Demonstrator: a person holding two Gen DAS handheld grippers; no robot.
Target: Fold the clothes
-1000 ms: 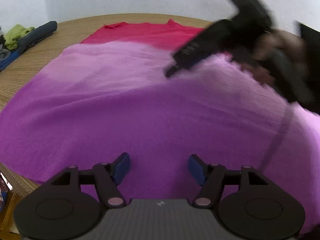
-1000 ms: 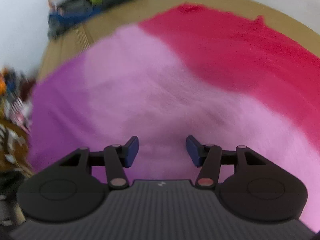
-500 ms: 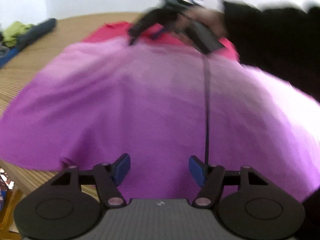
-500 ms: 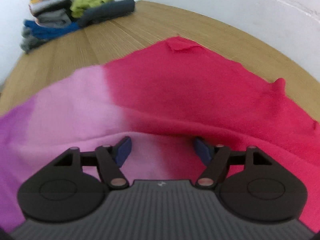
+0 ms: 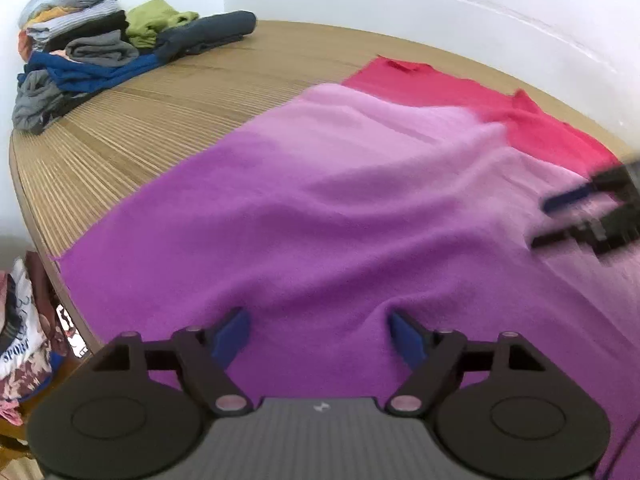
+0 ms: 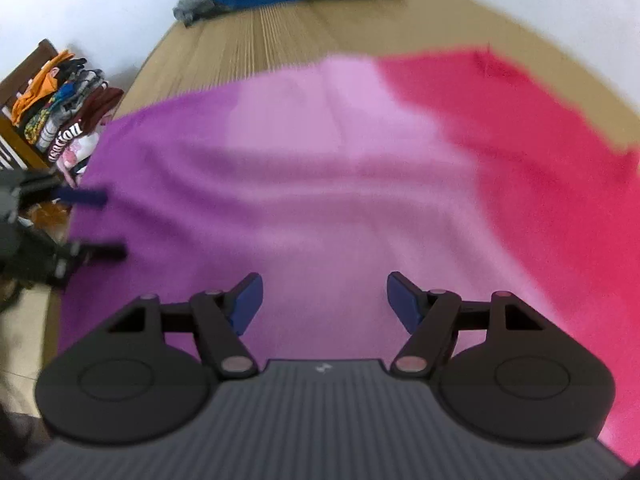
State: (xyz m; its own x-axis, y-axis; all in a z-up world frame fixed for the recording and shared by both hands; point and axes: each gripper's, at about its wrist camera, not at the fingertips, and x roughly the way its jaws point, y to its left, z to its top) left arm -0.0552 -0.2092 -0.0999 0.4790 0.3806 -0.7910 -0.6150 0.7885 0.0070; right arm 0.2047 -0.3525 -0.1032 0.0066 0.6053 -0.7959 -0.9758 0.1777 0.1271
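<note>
Lying spread across the wooden table (image 5: 168, 120), the gradient garment (image 5: 340, 208) runs its long axis from purple at 7 o'clock to red at 1. The left gripper (image 5: 320, 332), released, sits nearest the purple hem; the right gripper (image 6: 322, 300), also released, hovers over mid-cloth. "SPORT" reads on side-stacked clothes (image 5: 20, 344).

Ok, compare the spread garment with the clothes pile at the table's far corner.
The garment lies spread in a single layer over much of the table; the pile is stacked and bunched. The garment shades from purple through pink to red; the pile mixes grey, blue, green and black pieces. Both rest on the table.
</note>
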